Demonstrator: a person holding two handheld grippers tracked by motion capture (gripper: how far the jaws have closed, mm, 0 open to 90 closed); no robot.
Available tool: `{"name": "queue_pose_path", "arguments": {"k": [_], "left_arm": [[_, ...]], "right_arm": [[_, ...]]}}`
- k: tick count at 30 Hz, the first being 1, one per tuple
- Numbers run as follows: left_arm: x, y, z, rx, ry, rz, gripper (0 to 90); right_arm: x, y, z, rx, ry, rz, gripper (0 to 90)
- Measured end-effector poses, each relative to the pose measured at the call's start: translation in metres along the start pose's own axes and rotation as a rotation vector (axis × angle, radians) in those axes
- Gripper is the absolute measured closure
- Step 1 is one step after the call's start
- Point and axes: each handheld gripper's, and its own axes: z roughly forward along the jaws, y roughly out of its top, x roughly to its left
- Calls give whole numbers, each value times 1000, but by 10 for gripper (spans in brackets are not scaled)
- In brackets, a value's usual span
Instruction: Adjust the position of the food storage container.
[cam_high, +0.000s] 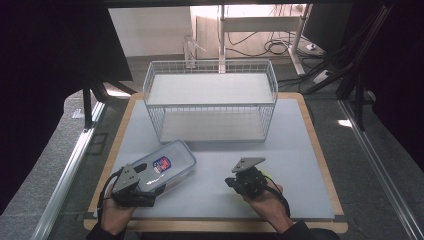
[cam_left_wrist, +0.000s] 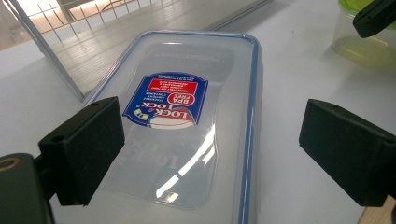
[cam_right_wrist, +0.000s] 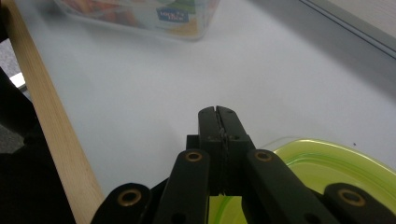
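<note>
In front of the white wire basket (cam_high: 210, 97), in the high view, a clear rectangular plastic box with a blue-rimmed lid (cam_high: 167, 162) is seen lying flat on the grey table mat (cam_high: 300, 150), with the left gripper (cam_high: 145, 182) at its near end and the right gripper (cam_high: 239, 181) well off to its right. In the left gripper view, the jaws are held wide apart, nothing gripped, and the box's near end lies between them. In the right gripper view, the jaws are pressed together empty above a round green-lidded container (cam_right_wrist: 327, 161). The box is judged about to be grasped; closing on its near end is called for next.
</note>
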Motion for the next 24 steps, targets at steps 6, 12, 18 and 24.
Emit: {"name": "queue_pose_path", "arguments": {"k": [6,12,18,24], "left_arm": [[0,0,0,-1,0,1,68],[0,0,1,2,2,3,68],[-1,0,1,7,2,5,68],[-1,0,2,12,8,12,68]], "right_arm": [[-5,-9,-10,10,-20,20,900],[-15,-20,-22,4,-37,58,900],[-29,-38,-41,-2,-74,108,900],[-42,-53,-56,-14,-117,157,900]]}}
